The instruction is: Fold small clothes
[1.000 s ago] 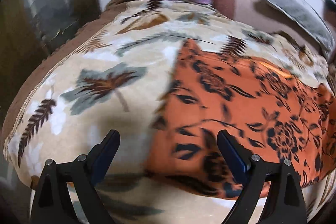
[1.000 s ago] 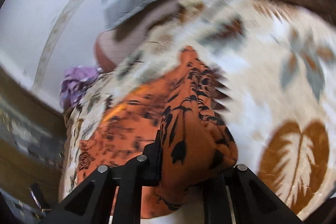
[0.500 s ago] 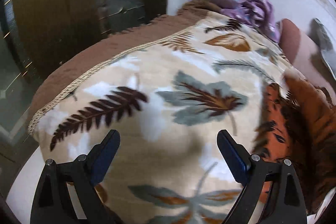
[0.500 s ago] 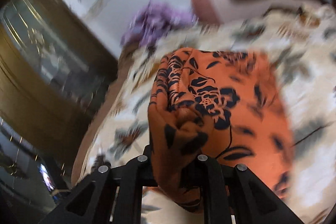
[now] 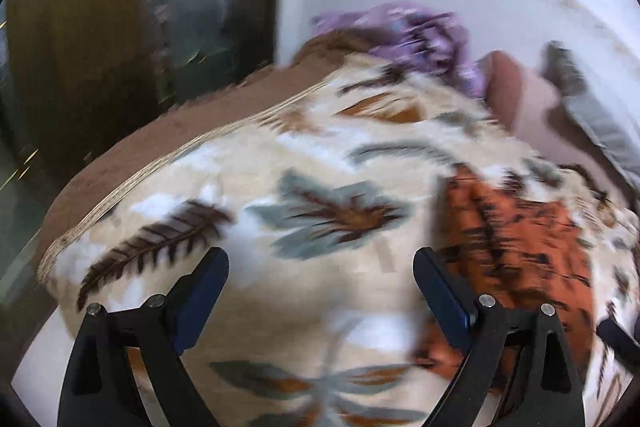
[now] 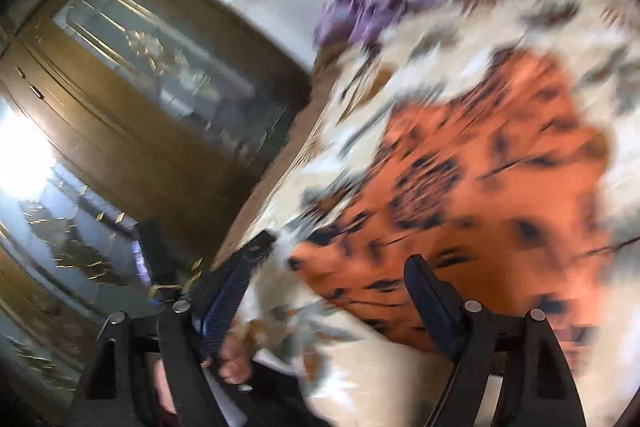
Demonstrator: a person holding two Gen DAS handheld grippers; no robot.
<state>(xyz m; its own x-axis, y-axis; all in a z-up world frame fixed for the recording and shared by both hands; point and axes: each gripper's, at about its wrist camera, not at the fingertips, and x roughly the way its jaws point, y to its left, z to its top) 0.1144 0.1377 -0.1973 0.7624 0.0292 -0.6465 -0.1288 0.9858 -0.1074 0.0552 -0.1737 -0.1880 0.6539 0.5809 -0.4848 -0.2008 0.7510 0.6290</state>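
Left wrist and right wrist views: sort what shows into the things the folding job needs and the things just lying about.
For the job:
- orange floral garment, lying on the blanket
- left gripper, open, nothing between its fingers
- right gripper, jaws opening, nothing pressed between them

Just lying about:
- leaf-print blanket, the work surface
- crumpled purple cloth
- grey pillow
- wooden glass-front cabinet

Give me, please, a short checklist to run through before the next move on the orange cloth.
1. Right gripper free of the orange cloth: ok; jaws opening, nothing pinched between them.
2. Left gripper empty: ok; jaws wide over the leaf-print blanket.
3. Cloth lying on the blanket: ok.
4. Fold neat, edges aligned: cannot tell; both views are blurred.
5. Purple fabric clear of the cloth: ok; it sits apart at the far edge.
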